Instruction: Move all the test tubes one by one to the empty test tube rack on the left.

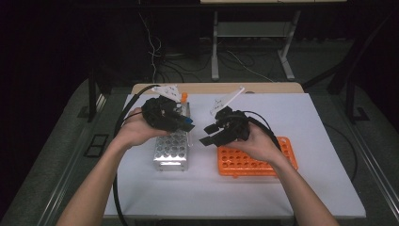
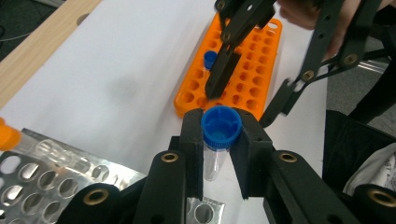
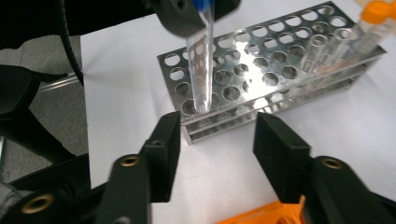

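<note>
Left gripper (image 2: 222, 140) clamps blue-capped tube (image 2: 219, 135) above metal rack (image 3: 261, 79); tip may miss hole. Right gripper (image 3: 217, 144) beside rack, half open, holds nothing; could bump tube.

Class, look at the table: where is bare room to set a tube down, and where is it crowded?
Free: the white sheet behind the orange rack, and its near strip before the metal rack. Crowded: the gap between the racks, where the left tool and right tool meet.
</note>
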Action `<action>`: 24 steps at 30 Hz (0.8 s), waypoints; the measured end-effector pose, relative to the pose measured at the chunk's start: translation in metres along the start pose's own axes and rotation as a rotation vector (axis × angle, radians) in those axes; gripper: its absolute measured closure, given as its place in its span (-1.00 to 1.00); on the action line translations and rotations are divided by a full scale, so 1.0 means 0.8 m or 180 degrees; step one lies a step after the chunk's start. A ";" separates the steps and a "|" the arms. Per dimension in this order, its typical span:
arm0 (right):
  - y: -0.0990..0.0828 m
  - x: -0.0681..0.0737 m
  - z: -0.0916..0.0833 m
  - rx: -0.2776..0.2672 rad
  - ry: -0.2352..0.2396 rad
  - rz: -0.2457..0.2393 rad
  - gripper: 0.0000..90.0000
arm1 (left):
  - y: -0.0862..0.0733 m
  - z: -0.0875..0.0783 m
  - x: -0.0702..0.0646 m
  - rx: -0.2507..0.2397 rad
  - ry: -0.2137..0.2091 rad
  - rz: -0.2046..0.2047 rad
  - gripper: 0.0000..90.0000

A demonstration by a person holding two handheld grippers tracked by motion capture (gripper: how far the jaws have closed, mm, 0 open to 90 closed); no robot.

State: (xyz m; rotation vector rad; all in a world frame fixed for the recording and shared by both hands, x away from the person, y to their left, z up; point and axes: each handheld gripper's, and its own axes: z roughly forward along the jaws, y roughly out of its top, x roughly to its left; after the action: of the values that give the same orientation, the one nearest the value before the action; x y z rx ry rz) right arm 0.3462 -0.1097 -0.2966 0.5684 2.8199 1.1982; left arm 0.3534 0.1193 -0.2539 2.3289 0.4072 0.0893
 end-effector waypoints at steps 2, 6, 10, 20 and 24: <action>-0.003 -0.002 -0.006 -0.0025 -0.0011 0.0049 -0.03 | 0.000 -0.002 0.003 -0.0002 0.0019 -0.0008 0.64; -0.012 -0.006 -0.017 -0.0070 -0.0107 0.0126 -0.39 | 0.001 -0.005 0.009 -0.0005 0.0074 -0.0034 0.64; -0.024 -0.010 -0.028 -0.0124 -0.0158 0.0275 -0.74 | 0.001 -0.006 0.016 -0.0010 0.0128 -0.0076 0.64; -0.052 -0.015 -0.048 -0.0223 -0.0198 0.0434 -1.00 | 0.006 -0.011 0.035 0.0009 0.0267 -0.0137 0.64; -0.062 -0.014 -0.051 -0.0241 -0.0194 0.0463 -1.00 | 0.009 -0.013 0.041 -0.0007 0.0306 -0.0163 0.64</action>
State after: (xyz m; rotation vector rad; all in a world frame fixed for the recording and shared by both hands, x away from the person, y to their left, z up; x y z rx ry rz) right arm 0.3342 -0.1733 -0.3042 0.8026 2.7105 1.2804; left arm 0.3848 0.1315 -0.2433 2.3165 0.5141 0.1774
